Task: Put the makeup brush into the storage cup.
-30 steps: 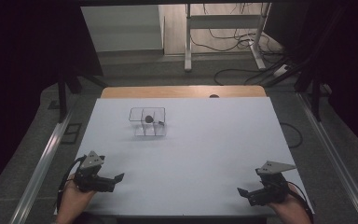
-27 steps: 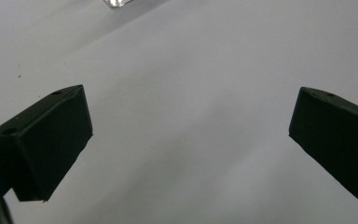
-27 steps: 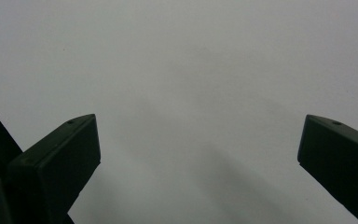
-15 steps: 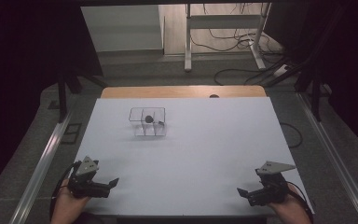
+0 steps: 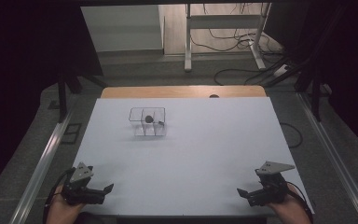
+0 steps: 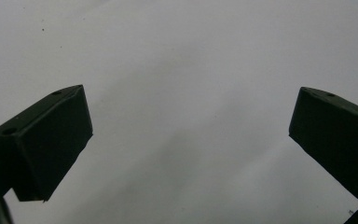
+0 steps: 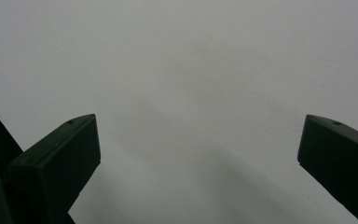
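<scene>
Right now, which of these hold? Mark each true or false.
1. Both tongs are open. True: the left tongs and the right tongs show wide gaps.
2. The clear box sits at the table's near edge. False: it sits farther back, left of centre.
3. A small dark thing lies in the box. True.
4. The right tongs hold the box. False: they hold nothing, far from it, over the bare white table.

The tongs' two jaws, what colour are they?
Black on both the left tongs and right tongs; clearest in the two gripper views.
</scene>
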The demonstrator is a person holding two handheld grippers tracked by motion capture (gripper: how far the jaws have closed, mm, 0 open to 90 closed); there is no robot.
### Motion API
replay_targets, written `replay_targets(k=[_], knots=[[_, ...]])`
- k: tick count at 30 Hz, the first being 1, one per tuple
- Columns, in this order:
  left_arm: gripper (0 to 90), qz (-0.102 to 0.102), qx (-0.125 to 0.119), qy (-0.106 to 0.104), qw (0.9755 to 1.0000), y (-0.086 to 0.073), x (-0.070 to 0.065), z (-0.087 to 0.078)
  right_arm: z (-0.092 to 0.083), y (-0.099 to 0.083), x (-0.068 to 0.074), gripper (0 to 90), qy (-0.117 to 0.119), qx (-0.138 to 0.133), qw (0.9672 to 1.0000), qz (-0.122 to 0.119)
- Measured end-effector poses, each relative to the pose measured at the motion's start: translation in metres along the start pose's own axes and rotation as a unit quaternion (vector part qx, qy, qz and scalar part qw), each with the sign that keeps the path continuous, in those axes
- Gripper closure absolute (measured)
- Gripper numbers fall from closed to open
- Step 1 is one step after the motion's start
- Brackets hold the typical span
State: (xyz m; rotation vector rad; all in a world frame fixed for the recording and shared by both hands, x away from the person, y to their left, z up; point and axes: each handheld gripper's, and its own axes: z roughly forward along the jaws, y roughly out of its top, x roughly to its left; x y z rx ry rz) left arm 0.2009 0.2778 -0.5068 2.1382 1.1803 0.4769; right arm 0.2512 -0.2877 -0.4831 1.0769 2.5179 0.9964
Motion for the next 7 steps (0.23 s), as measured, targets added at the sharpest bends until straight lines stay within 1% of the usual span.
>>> replay_targets(k=[7], knots=[[0.0,0.002,0.005,0.002,1.0000,0.0002,-0.0006,0.0007,0.0008,-0.0003,-0.0007,0.0,0.000,0.002,1.0000,-0.002]])
